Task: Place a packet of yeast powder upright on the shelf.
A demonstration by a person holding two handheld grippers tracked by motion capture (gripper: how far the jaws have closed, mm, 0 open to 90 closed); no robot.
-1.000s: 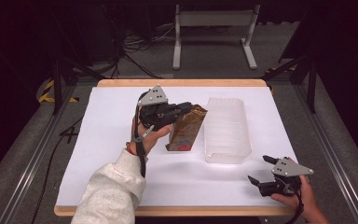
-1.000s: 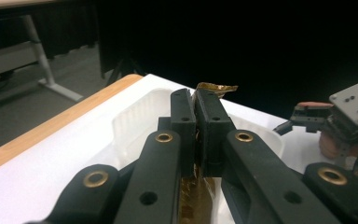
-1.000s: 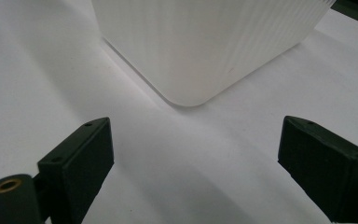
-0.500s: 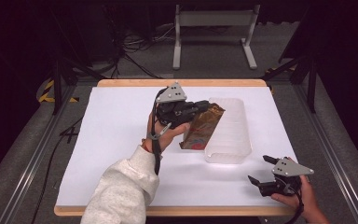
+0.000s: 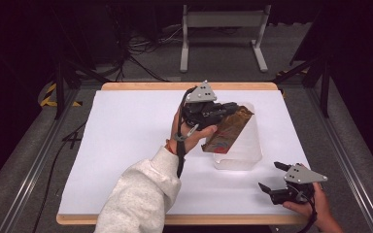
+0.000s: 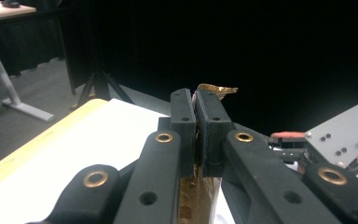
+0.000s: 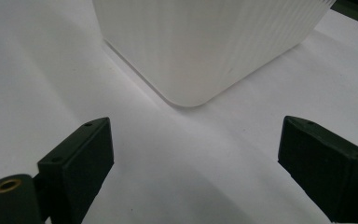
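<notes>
White sheet point(image 5: 126, 145) covers the wooden counter point(image 5: 141, 86); grey metal stand point(image 5: 221, 34) and cables point(image 5: 145, 46) on floor behind.

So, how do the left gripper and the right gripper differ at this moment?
The left gripper has its jaws shut on the brown and gold packet; the right gripper has its jaws wide open with nothing between them. The left gripper is held up over the translucent white container; the right gripper sits low near the table's front edge, beside that container. Both are black, with a grey three-cornered plate on top.
</notes>
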